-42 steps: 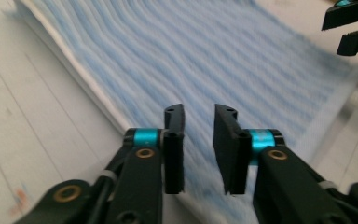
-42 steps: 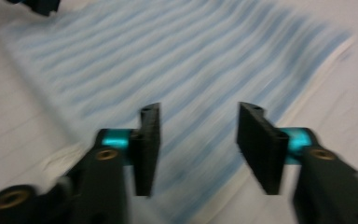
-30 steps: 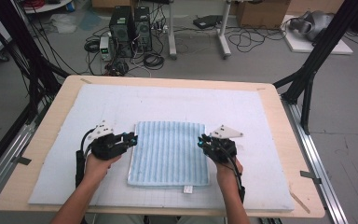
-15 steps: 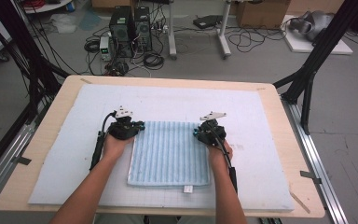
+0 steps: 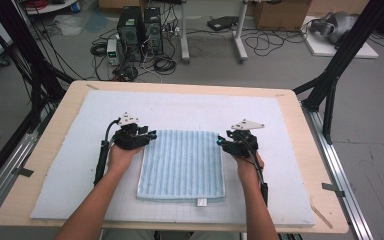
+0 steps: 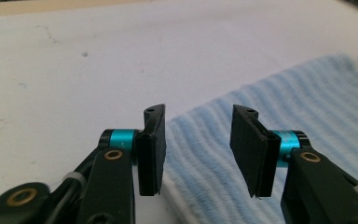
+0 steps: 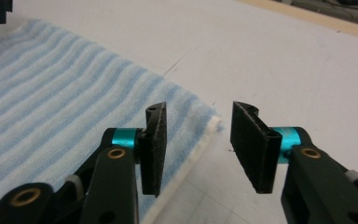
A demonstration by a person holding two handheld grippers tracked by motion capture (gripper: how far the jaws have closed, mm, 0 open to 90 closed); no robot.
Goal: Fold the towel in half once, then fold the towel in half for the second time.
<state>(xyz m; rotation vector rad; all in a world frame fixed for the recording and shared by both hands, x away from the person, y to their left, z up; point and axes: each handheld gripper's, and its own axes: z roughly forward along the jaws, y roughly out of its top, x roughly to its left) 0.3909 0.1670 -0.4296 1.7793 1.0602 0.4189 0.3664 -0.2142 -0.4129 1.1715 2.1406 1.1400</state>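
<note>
My left tongs [image 5: 150,135] and right tongs [image 5: 220,141], jaws just opened and empty, flank the folded blue towel [image 5: 182,162], whose far corners lie beneath their tips.

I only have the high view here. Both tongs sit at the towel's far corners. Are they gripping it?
Observer: No. In the left gripper view, the left tongs have just been opening. Nothing is between the pads, and the towel lies flat on the mat below them.
Operator: And the right?
Observer: It's the same in the right gripper view. The right tongs have just been opening with nothing between the pads. The towel's white-edged corner lies loose on the mat below the gap.
</note>
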